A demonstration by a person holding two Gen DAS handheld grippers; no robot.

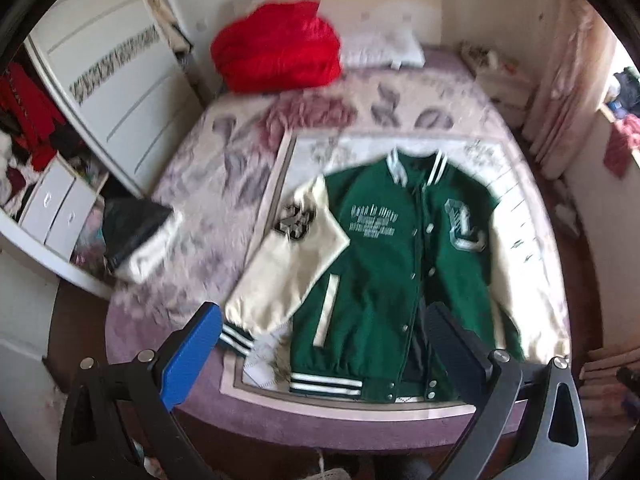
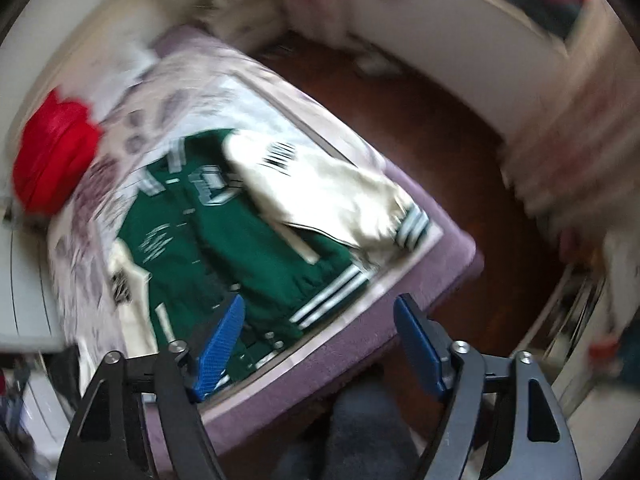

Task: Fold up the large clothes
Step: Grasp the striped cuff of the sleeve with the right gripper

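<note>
Left wrist view: bed [image 1: 192, 184] with a green varsity jacket [image 1: 384, 264] spread flat near its foot.
Red bundle [image 1: 276, 48] lies by the headboard; left gripper [image 1: 320, 344] and right gripper [image 2: 320, 340] hover wide open, empty.

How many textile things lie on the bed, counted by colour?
Green with cream sleeves: 1, the varsity jacket
Red: 1, the bundled blanket
White: 1, the pillow
Black and white: 1, the folded garment near the bed edge
Total: 4
</note>
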